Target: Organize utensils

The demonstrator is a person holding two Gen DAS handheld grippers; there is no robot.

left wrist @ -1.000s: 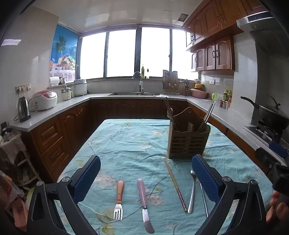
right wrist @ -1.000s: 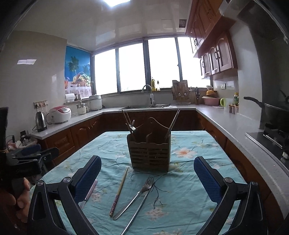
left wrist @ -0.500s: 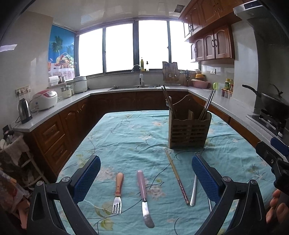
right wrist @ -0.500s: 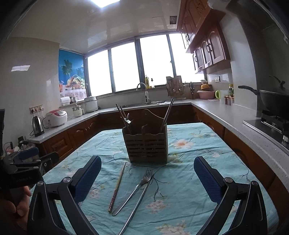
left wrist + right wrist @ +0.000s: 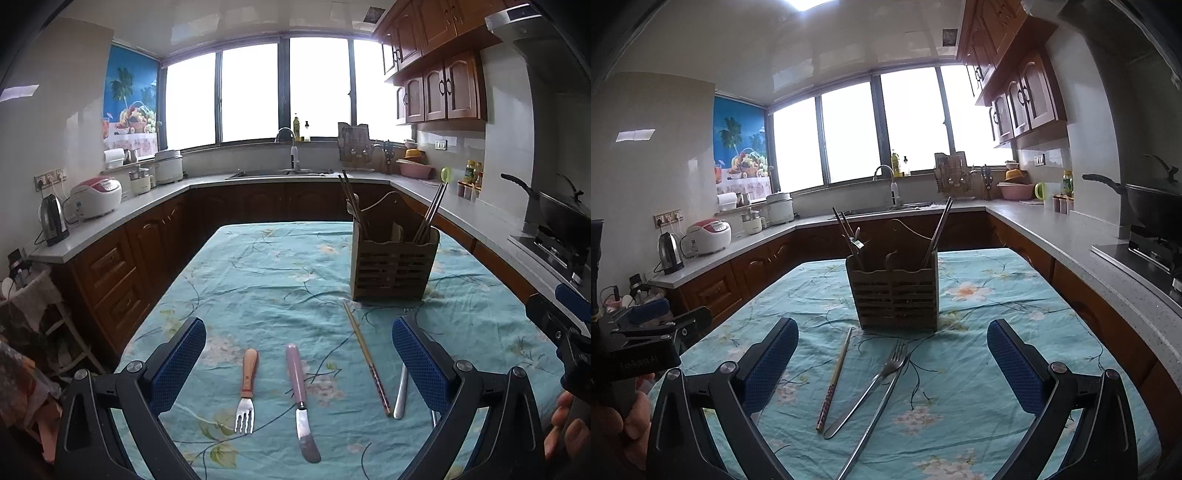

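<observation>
Currently, both grippers are held low over the desk [image 5: 258, 273], which is covered by a teal flowered cloth, and nothing is gripped by either. The jaws of the left gripper [image 5: 299, 354] are spread wide, and between them, seen from the left wrist, a wooden-handled fork [image 5: 247, 391] and a pink-handled knife [image 5: 301, 398] are laid side by side but apart, handles pointing away from the camera. Just to their right a single chopstick [image 5: 365, 356] is laid, with a metal handle [image 5: 400, 395] partly hidden behind the right blue pad. The jaws of the right gripper [image 5: 892, 356] are likewise spread wide, and a metal fork [image 5: 871, 387] and a second slim metal utensil [image 5: 875, 417] are seen crossed between them, the chopstick [image 5: 834, 380] lying just to their left. A slatted utensil holder [image 5: 894, 299] is stood upright beyond them, with chopsticks and a fork already held in its compartments.
</observation>
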